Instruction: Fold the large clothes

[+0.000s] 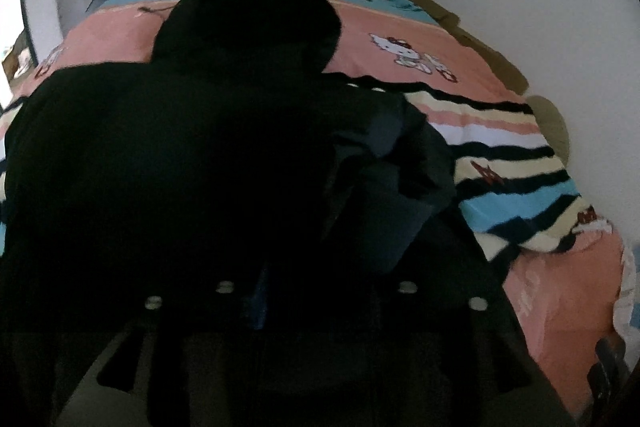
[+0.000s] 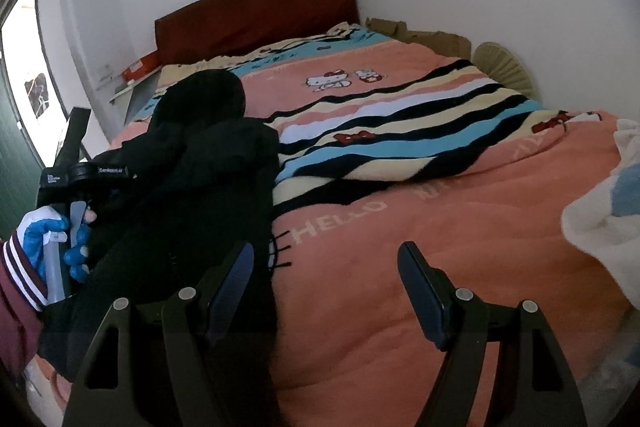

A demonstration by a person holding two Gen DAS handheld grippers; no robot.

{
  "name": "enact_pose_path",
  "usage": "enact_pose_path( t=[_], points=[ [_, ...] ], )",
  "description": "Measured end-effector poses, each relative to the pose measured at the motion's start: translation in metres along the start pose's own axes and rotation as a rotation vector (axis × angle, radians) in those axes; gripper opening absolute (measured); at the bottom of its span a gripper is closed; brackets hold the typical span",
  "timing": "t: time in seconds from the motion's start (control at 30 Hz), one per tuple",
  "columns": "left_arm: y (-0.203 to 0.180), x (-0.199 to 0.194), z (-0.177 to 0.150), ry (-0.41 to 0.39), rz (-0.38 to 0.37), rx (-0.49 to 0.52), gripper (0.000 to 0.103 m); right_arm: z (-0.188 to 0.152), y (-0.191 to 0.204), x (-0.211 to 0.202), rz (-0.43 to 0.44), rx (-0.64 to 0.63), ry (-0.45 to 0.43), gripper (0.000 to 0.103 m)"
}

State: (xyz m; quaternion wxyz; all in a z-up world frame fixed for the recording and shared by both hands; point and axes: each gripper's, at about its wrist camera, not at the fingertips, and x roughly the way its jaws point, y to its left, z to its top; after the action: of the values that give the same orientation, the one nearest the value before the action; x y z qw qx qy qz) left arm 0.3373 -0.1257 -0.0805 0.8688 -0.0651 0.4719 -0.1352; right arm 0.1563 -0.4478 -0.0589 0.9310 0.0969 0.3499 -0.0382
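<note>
The black jacket (image 2: pixel 192 163) on the bed (image 2: pixel 440 227) looks bulky and soft (best gripped at an edge); right gripper (image 2: pixel 324 291) jaws spread, left gripper (image 1: pixel 316 291) jaws too dark to tell

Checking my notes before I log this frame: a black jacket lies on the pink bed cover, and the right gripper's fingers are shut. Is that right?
Not quite. The right gripper has its fingers spread wide open with nothing between them, as the right wrist view shows. The rest holds: the black jacket does lie on the pink bed cover.
</note>
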Motion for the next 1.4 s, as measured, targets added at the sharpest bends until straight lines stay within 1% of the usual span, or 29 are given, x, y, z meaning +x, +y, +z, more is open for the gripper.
enact_pose_path(
  t=[0.03, 0.07, 0.13, 0.23, 0.3, 0.37, 0.4, 0.47, 0.53, 0.57, 0.63, 0.67, 0.73, 0.8, 0.9, 0.97, 1.07, 1.17, 1.23, 1.33, 1.4],
  points=[
    [-0.004, -0.001, -0.001, -0.001, -0.007, 0.011, 0.049, 0.000, 0.003, 0.001, 0.002, -0.005, 0.003, 0.074],
    [-0.006, -0.002, -0.001, -0.003, -0.010, 0.021, 0.051, 0.001, 0.007, 0.003, 0.004, -0.012, 0.007, 0.074],
    [-0.014, -0.005, -0.002, -0.005, -0.025, 0.051, 0.060, 0.001, 0.015, 0.005, 0.010, -0.024, 0.014, 0.074],
    [-0.025, -0.011, -0.005, 0.010, -0.082, 0.085, 0.061, 0.003, 0.028, 0.009, 0.012, -0.052, 0.024, 0.074],
    [-0.036, -0.018, -0.010, 0.019, -0.155, 0.133, 0.061, 0.006, 0.037, 0.013, 0.017, -0.072, 0.029, 0.074],
    [-0.043, -0.029, -0.013, 0.008, -0.205, 0.174, 0.061, 0.010, 0.046, 0.017, 0.022, -0.090, 0.035, 0.074],
    [-0.044, -0.033, -0.013, -0.001, -0.219, 0.183, 0.061, 0.012, 0.051, 0.019, 0.025, -0.100, 0.038, 0.074],
    [-0.038, -0.046, -0.010, -0.030, -0.245, 0.181, 0.061, 0.018, 0.061, 0.022, 0.029, -0.124, 0.040, 0.074],
    [-0.018, -0.058, -0.002, -0.044, -0.261, 0.155, 0.061, 0.025, 0.073, 0.026, 0.038, -0.155, 0.038, 0.074],
    [-0.008, -0.062, 0.001, -0.047, -0.256, 0.145, 0.061, 0.030, 0.082, 0.028, 0.045, -0.176, 0.037, 0.074],
    [0.019, -0.070, 0.007, -0.061, -0.218, 0.134, 0.061, 0.038, 0.096, 0.033, 0.061, -0.212, 0.035, 0.074],
    [0.039, -0.074, 0.012, -0.070, -0.166, 0.129, 0.061, 0.043, 0.106, 0.036, 0.071, -0.233, 0.034, 0.074],
    [0.069, -0.080, 0.017, -0.081, -0.092, 0.114, 0.061, 0.053, 0.124, 0.045, 0.098, -0.266, 0.032, 0.074],
    [0.111, -0.084, 0.025, -0.084, -0.016, 0.068, 0.061, 0.063, 0.145, 0.056, 0.124, -0.293, 0.029, 0.074],
    [0.159, -0.090, 0.037, -0.108, 0.077, 0.021, 0.061, 0.082, 0.178, 0.073, 0.177, -0.327, 0.023, 0.074],
    [0.183, -0.092, 0.046, -0.125, 0.120, -0.007, 0.061, 0.094, 0.198, 0.085, 0.213, -0.340, 0.023, 0.074],
    [0.207, -0.091, 0.056, -0.166, 0.150, -0.041, 0.061, 0.109, 0.226, 0.106, 0.241, -0.364, 0.029, 0.074],
    [0.217, -0.078, 0.061, -0.185, 0.155, -0.064, 0.061, 0.115, 0.247, 0.131, 0.277, -0.380, 0.061, 0.074],
    [0.221, -0.065, 0.064, -0.177, 0.158, -0.060, 0.061, 0.113, 0.254, 0.151, 0.271, -0.395, 0.091, 0.074],
    [0.223, -0.038, 0.062, -0.144, 0.163, -0.053, 0.061, 0.098, 0.256, 0.179, 0.252, -0.428, 0.153, 0.074],
    [0.226, -0.018, 0.054, -0.121, 0.158, -0.043, 0.062, 0.084, 0.250, 0.197, 0.209, -0.454, 0.186, 0.074]
  ],
)
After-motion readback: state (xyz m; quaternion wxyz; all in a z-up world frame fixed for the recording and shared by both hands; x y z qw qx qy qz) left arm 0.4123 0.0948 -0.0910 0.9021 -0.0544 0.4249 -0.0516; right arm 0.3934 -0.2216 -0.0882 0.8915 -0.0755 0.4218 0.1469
